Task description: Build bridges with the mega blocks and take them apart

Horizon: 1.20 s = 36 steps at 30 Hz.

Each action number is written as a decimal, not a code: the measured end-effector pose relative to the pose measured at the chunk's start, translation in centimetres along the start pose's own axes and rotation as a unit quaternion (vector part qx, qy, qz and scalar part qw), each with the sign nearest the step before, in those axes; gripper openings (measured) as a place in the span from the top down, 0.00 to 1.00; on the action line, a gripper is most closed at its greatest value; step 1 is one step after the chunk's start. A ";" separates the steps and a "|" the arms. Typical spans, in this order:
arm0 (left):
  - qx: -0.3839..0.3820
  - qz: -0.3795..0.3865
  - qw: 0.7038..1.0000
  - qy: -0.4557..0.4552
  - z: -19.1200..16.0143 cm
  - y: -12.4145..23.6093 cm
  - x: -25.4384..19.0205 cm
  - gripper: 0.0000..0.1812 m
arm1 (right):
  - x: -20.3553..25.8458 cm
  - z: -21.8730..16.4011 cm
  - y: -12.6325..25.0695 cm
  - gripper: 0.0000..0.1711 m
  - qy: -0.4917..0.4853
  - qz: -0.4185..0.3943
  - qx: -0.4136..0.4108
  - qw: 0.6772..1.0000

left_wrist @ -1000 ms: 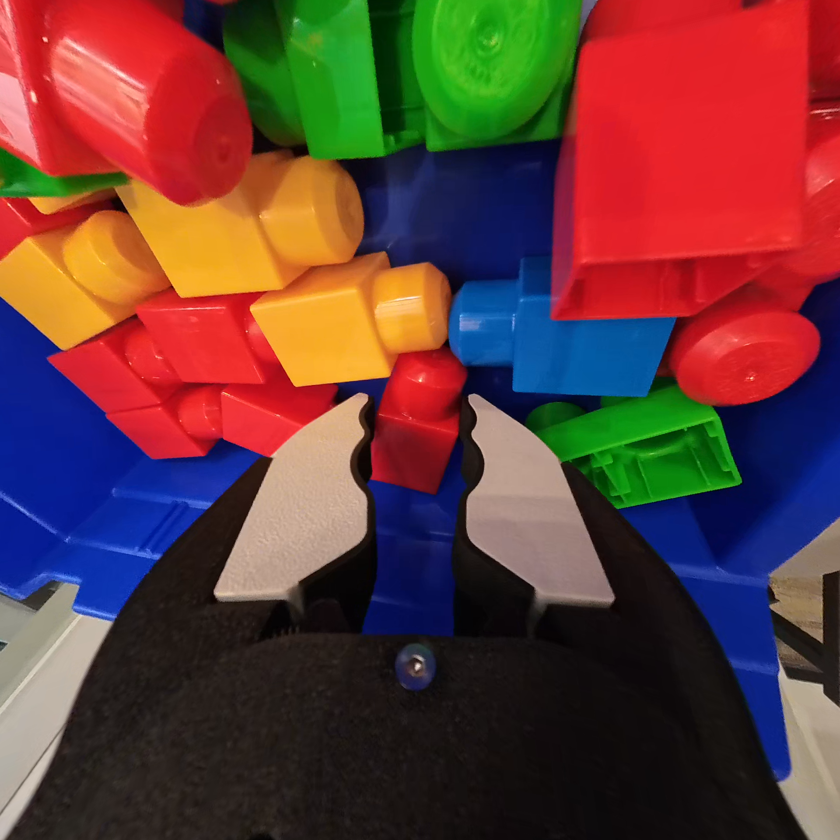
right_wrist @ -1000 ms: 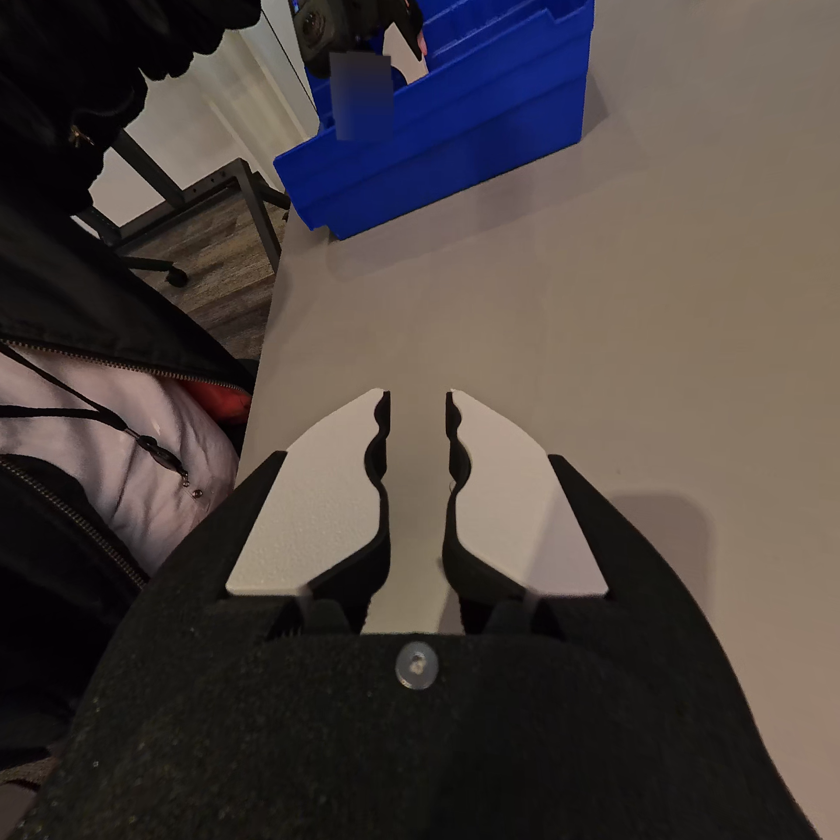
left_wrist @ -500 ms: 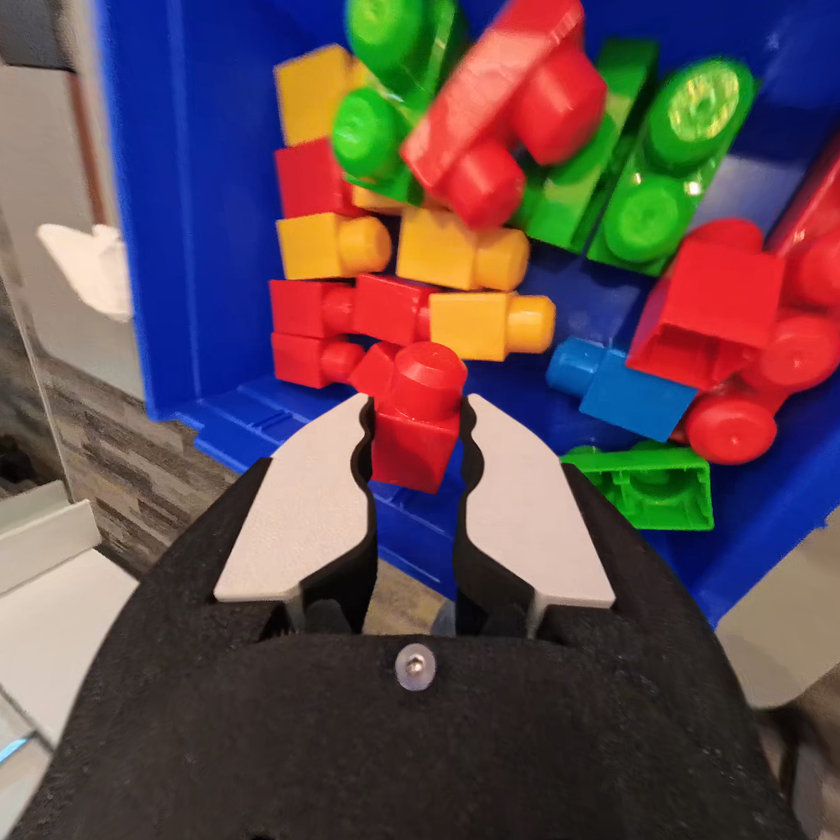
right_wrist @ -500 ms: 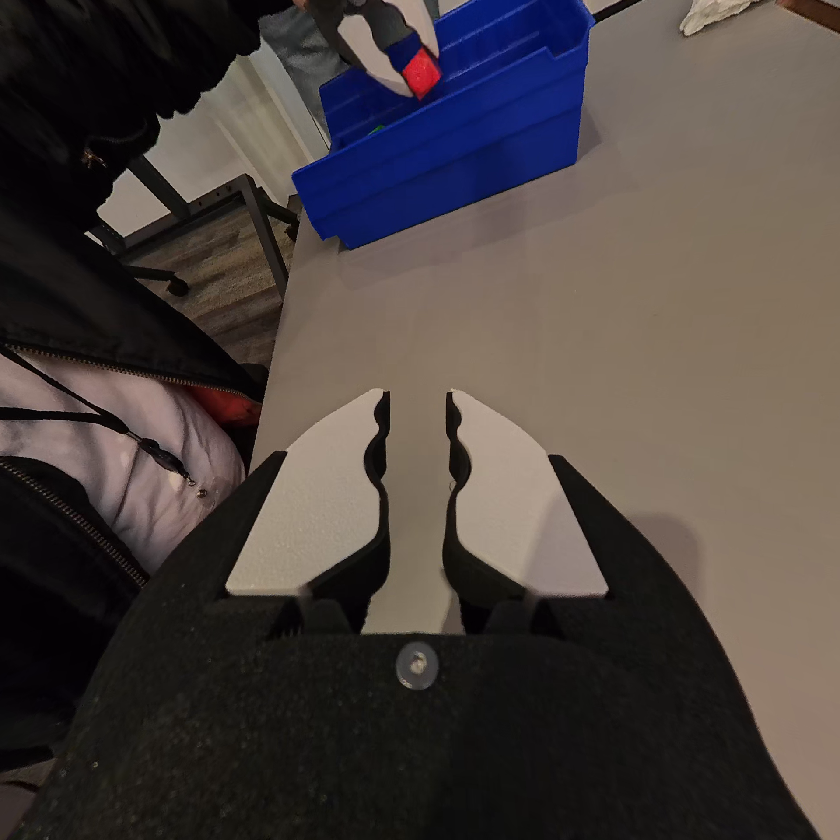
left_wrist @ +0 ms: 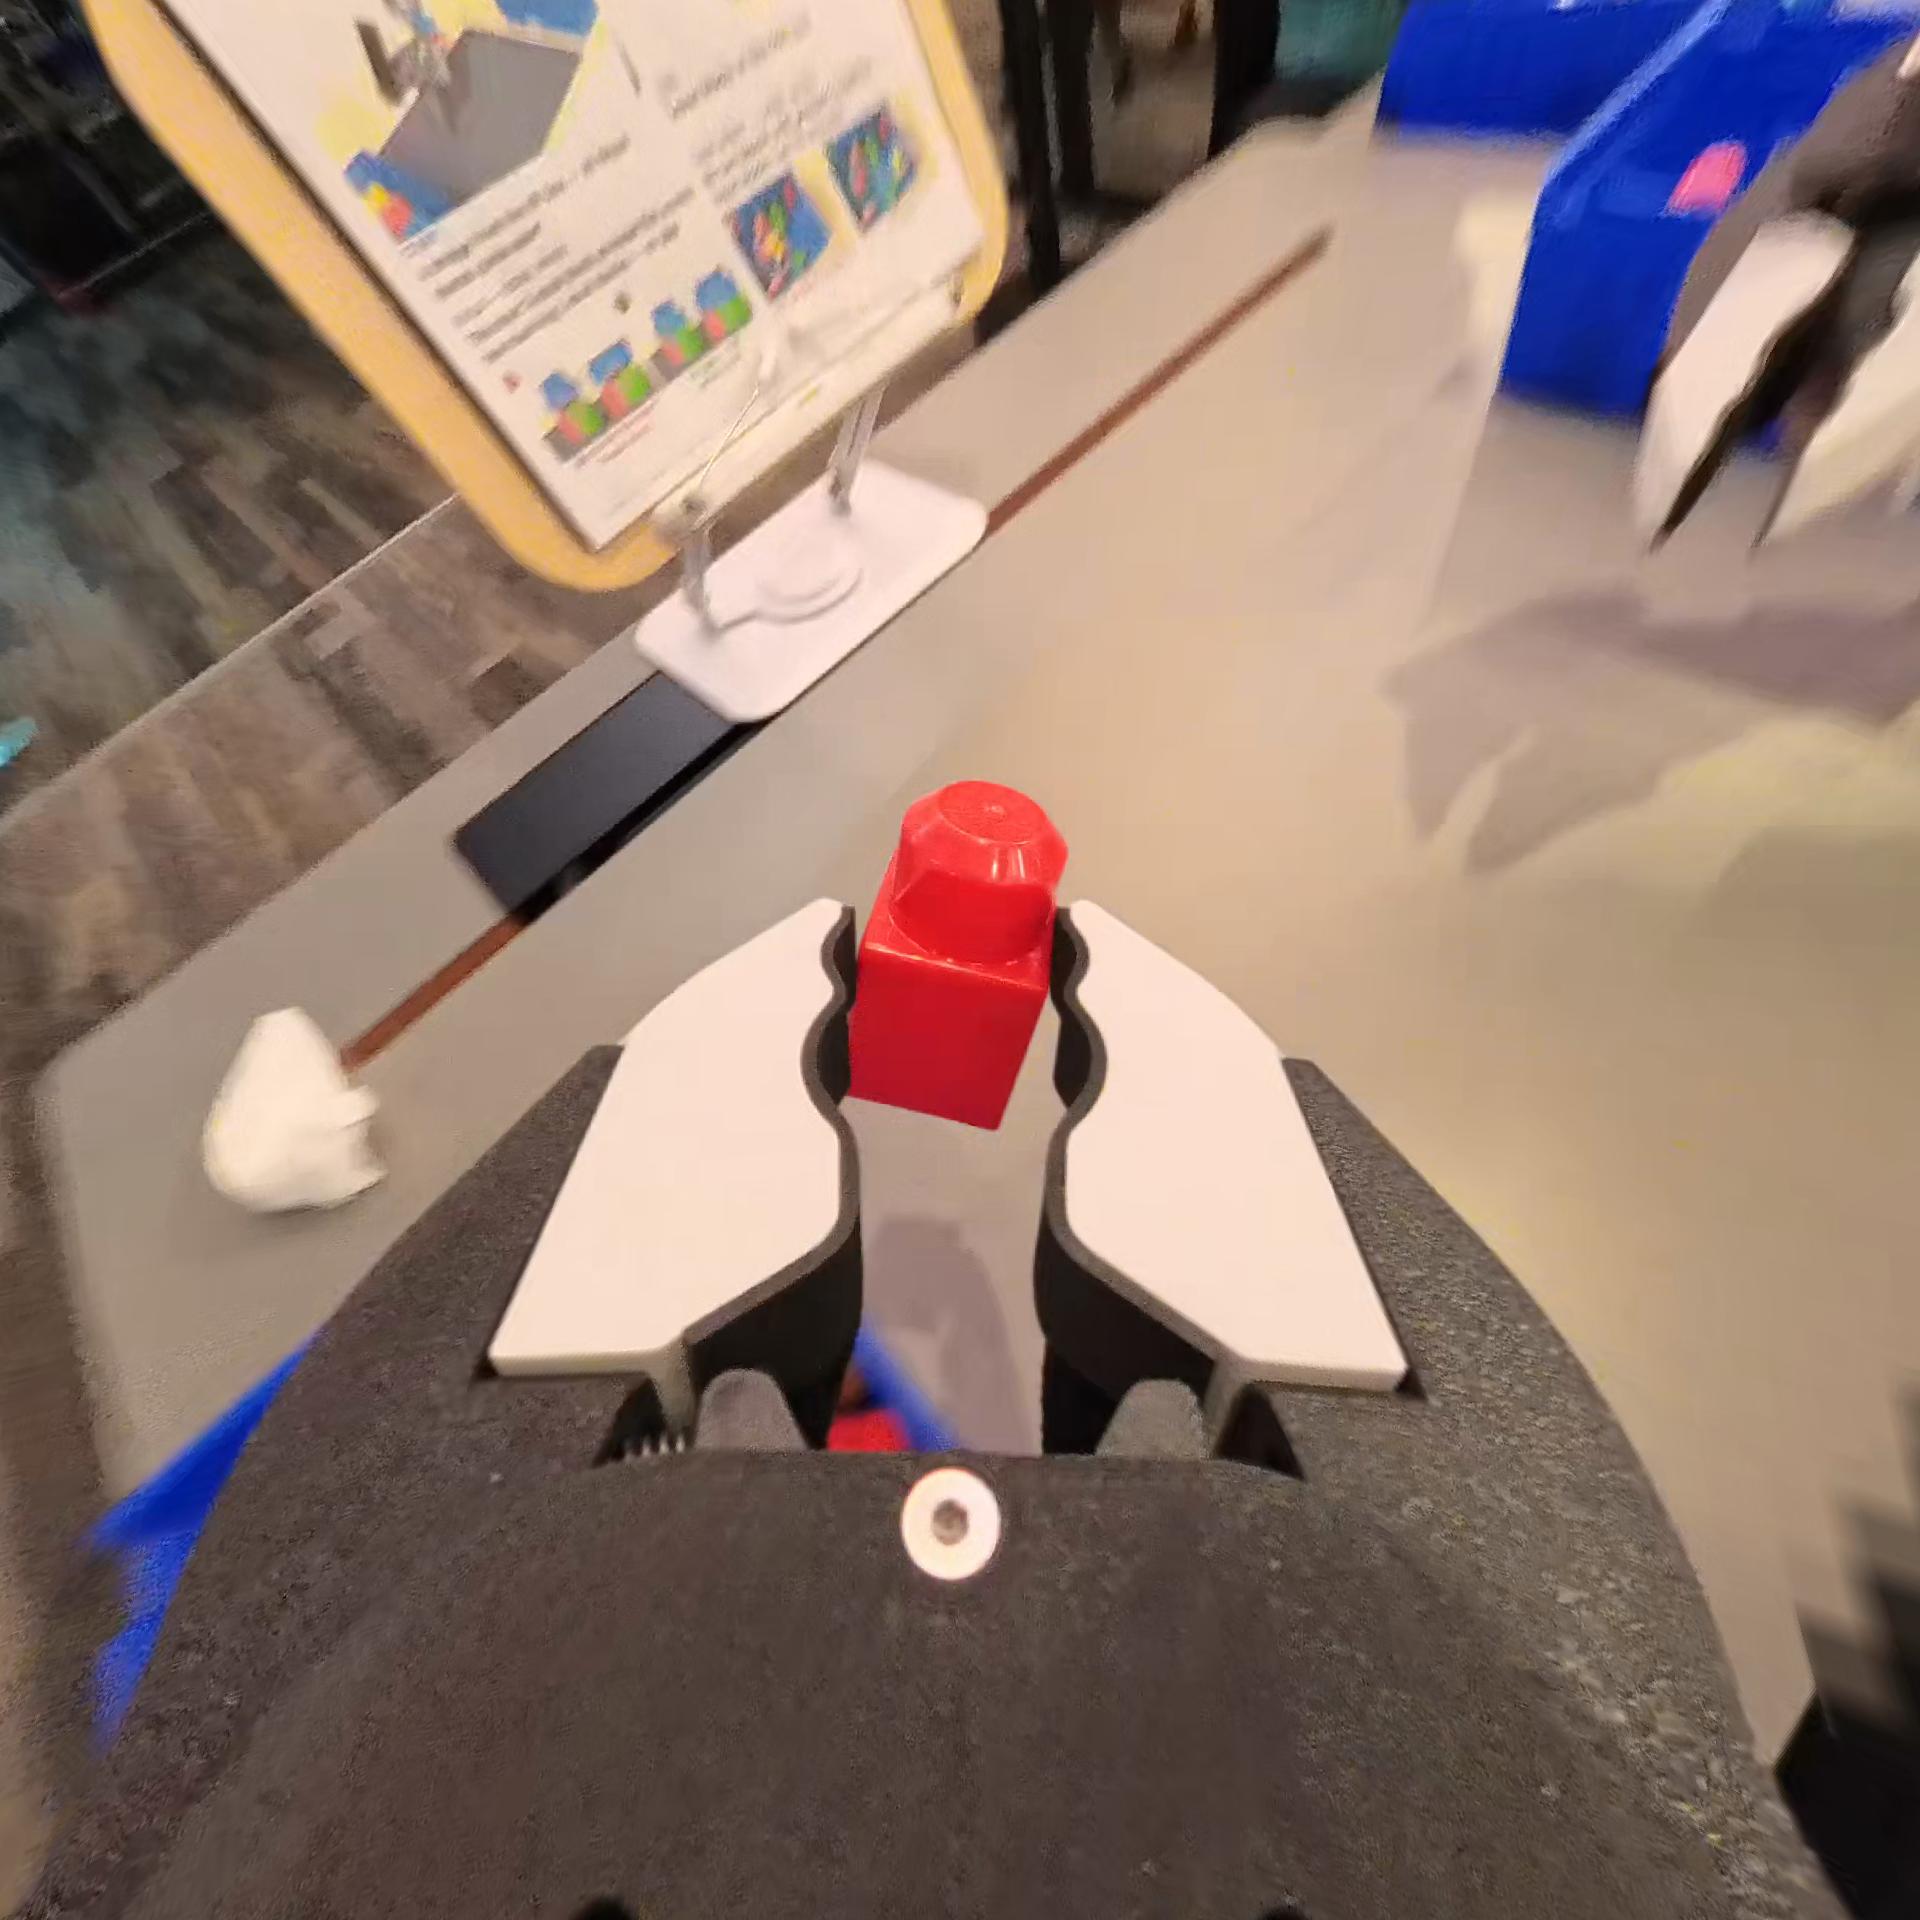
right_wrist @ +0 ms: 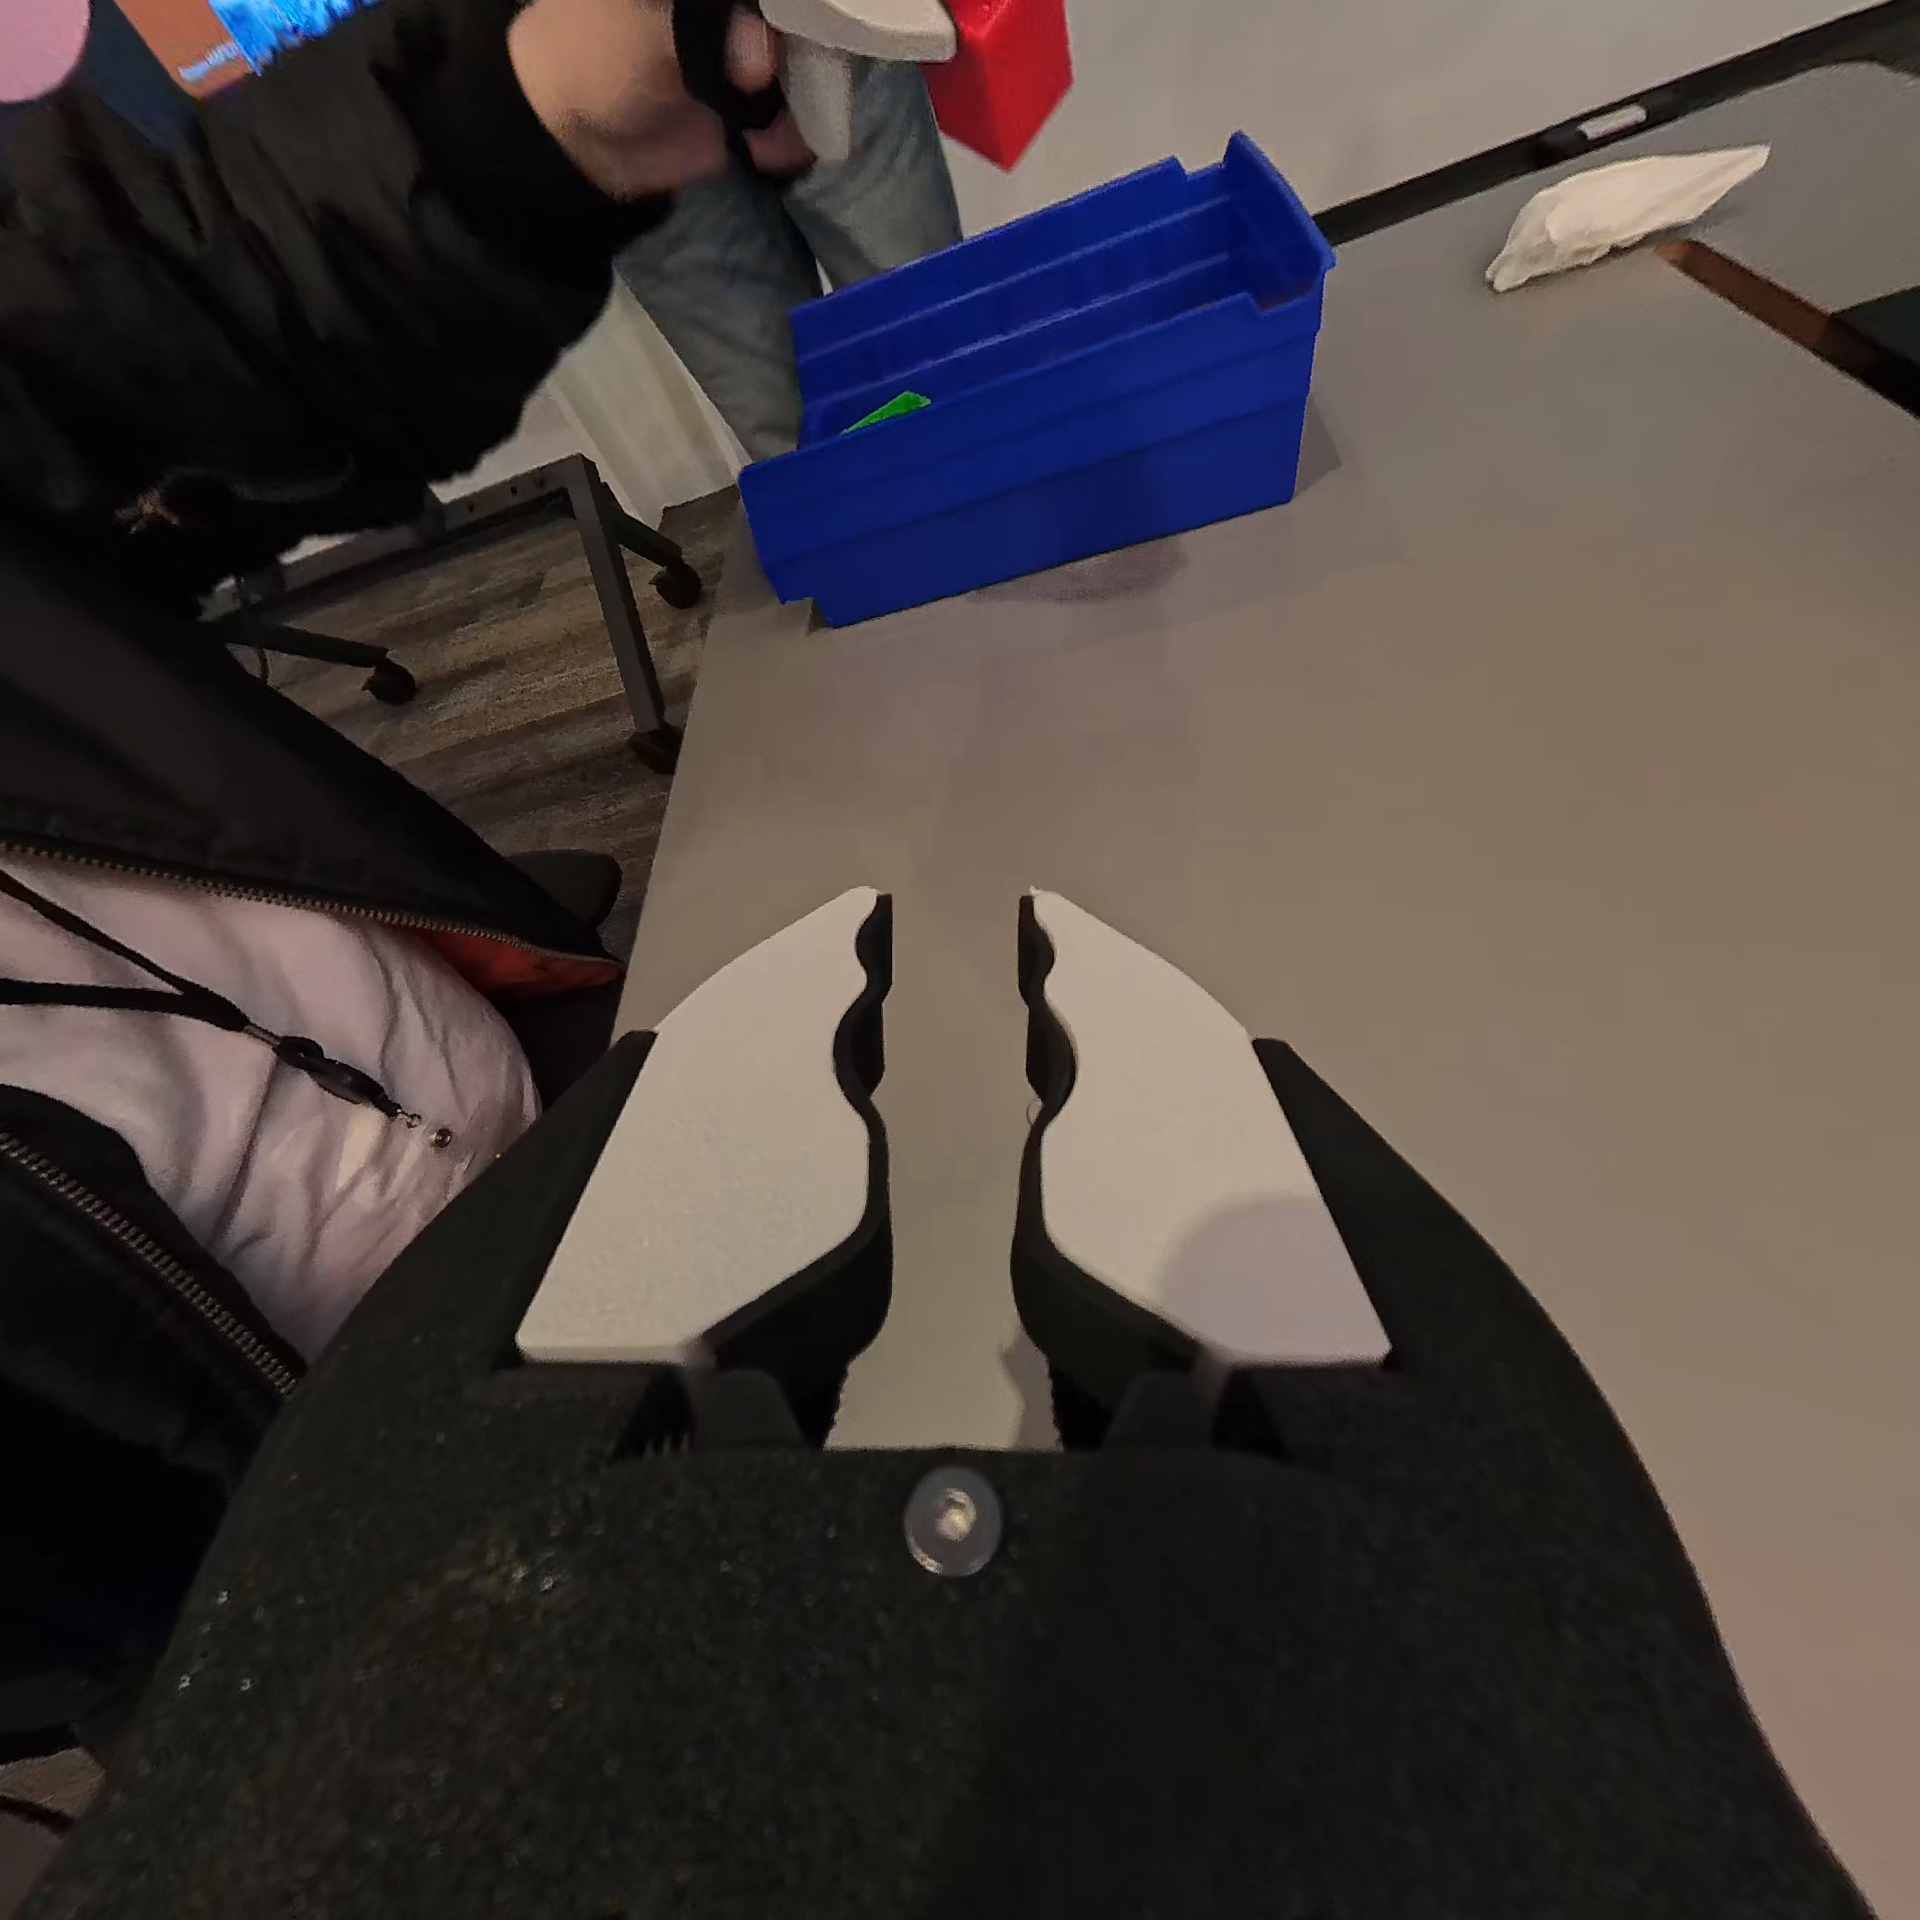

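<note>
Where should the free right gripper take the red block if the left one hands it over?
Probably by the round stud. The left gripper already clamps the red block across the square body's two flat sides, so those are taken. The stud sticks out past the fingertips, bare all round. The right gripper, open and empty over the table, could come in from ahead of the fingertips and close across it.

Red block (left_wrist: 951,1013), once in the blue bin (right_wrist: 1049,447), now aloft over table (left_wrist: 1351,935)
</note>
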State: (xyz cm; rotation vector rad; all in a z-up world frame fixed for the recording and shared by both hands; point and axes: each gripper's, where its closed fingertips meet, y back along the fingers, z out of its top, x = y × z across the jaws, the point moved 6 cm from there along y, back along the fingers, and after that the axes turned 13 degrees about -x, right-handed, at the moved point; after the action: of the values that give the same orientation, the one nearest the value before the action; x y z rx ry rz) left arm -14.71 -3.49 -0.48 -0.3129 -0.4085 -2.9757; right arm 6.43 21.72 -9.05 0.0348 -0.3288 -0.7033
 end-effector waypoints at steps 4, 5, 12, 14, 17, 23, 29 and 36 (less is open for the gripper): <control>-0.072 0.009 0.989 0.130 -1.1 -5.5 -4.3 0.80 | 0.8 0.3 1.2 0.87 0.008 0.001 -0.011 1.000; -0.072 0.007 0.985 0.155 -2.1 -7.0 -5.3 0.80 | 1.0 0.2 1.4 0.87 0.009 0.002 -0.012 1.000; -0.001 -0.015 0.979 0.205 -8.5 -14.1 -9.6 0.80 | 2.2 -0.8 2.8 0.87 0.014 0.005 0.008 1.000; 0.020 -0.010 0.981 0.195 -9.9 -14.8 -10.1 0.80 | 2.2 -1.4 3.2 0.87 0.011 0.002 0.015 1.000; 0.040 -0.008 0.979 0.197 -11.1 -15.2 -10.2 0.80 | 1.8 -2.5 3.7 0.87 0.002 -0.002 0.022 1.000; 0.072 -0.014 0.980 0.184 -12.3 -15.4 -10.2 0.80 | 0.5 -4.1 4.0 0.87 -0.007 -0.018 0.017 1.000; 0.063 -0.010 0.982 0.180 -12.9 -15.2 -10.3 0.80 | -0.8 -5.8 3.6 0.86 -0.013 -0.032 0.026 0.999; 0.045 -0.009 0.981 0.190 -13.3 -14.6 -10.2 0.80 | -1.0 -5.9 3.7 0.86 -0.014 -0.034 0.023 0.999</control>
State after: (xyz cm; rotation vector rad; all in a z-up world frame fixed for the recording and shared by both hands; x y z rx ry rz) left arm -9.41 7.71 -18.98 0.2685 -0.4973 -2.9248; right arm 9.84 24.74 -14.45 0.0809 -0.3720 -0.7644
